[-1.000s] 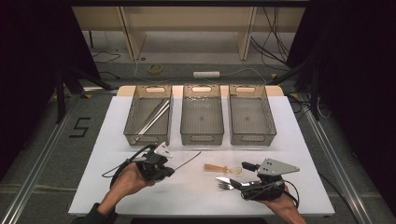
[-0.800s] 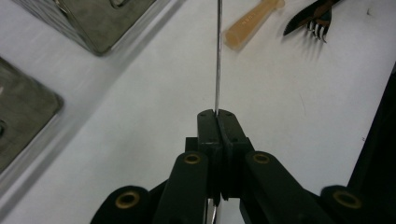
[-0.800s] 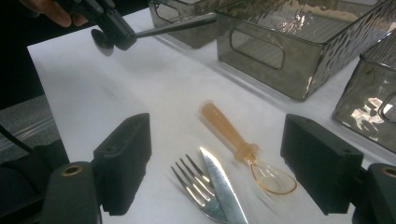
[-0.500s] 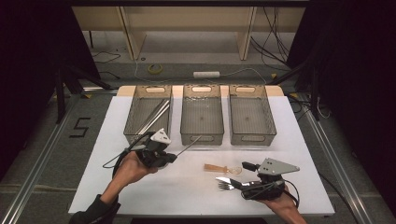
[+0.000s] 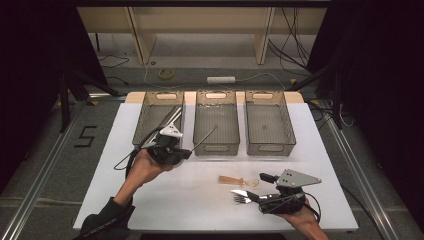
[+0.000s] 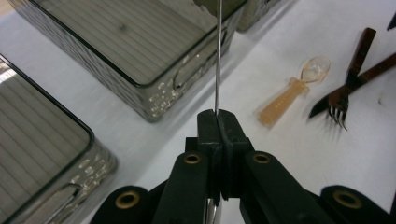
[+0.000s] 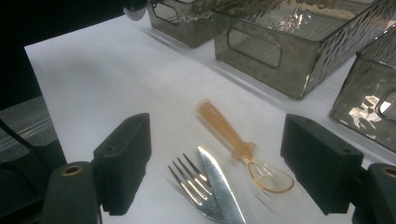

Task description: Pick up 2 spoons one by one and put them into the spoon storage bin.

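My left gripper [image 5: 186, 152] is shut on one end of a thin metal rod [image 5: 204, 138], raised off the white table in front of the left and middle bins. In the left gripper view the rod [image 6: 218, 60] rises straight from the closed jaws [image 6: 218, 115] toward the middle bin [image 6: 140, 56]. My right gripper [image 5: 262, 193] rests open near the front right edge. Between its jaws [image 7: 224, 154] lie a fork [image 7: 191, 186], a serrated knife [image 7: 219, 186] and an orange plastic spoon [image 7: 233, 140], all flat on the table and untouched.
Three smoky transparent bins stand in a row at the back: the left bin [image 5: 142, 117] holds silver sticks [image 5: 171, 117], the middle bin [image 5: 216, 148] and the right bin [image 5: 269, 148] look bare. The white table [image 5: 200, 200] has open surface at front centre.
My left gripper has lifted and moved away from the person toward the bins, carrying the rod. The right gripper and the cutlery have stayed put.
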`<action>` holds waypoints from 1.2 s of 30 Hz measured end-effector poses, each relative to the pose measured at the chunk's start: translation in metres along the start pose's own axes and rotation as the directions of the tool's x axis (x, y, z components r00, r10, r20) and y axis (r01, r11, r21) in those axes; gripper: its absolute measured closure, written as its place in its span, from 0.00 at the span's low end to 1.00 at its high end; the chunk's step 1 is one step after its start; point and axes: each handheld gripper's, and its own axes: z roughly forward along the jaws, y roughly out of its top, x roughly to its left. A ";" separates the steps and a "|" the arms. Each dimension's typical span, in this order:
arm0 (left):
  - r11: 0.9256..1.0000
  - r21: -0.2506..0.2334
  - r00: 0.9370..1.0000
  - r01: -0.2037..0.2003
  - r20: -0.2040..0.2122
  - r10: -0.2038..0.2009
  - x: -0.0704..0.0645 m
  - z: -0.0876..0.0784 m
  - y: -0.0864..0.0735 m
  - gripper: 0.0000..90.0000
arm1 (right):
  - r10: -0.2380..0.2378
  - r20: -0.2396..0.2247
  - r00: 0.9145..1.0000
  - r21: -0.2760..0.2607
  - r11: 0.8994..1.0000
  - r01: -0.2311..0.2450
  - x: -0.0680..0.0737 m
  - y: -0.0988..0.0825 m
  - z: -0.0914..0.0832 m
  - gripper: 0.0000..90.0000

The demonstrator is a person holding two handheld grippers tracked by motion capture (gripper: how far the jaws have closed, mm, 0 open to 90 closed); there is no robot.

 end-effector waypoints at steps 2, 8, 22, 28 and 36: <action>1.000 -0.015 1.000 0.006 -0.009 -0.006 0.002 0.000 0.004 0.99 | 0.004 0.001 1.000 -0.004 1.000 -0.004 0.000 0.000 0.000 0.28; 0.999 -0.045 1.000 0.012 -0.024 -0.013 0.011 0.003 0.017 0.99 | 0.002 0.000 1.000 -0.005 1.000 -0.002 0.000 0.000 0.000 0.28; 0.992 -0.106 0.996 0.069 -0.057 -0.076 0.036 0.007 0.035 0.99 | 0.001 0.000 1.000 -0.005 1.000 -0.001 0.000 0.000 0.000 0.28; 0.989 -0.118 0.993 0.095 -0.057 -0.102 0.041 0.012 0.041 0.99 | 0.001 0.000 1.000 -0.006 1.000 -0.001 0.000 0.000 -0.001 0.28; 0.983 -0.136 0.989 0.126 -0.066 -0.135 0.055 0.011 0.044 0.99 | 0.001 -0.003 1.000 -0.009 1.000 -0.001 0.000 0.000 -0.001 0.28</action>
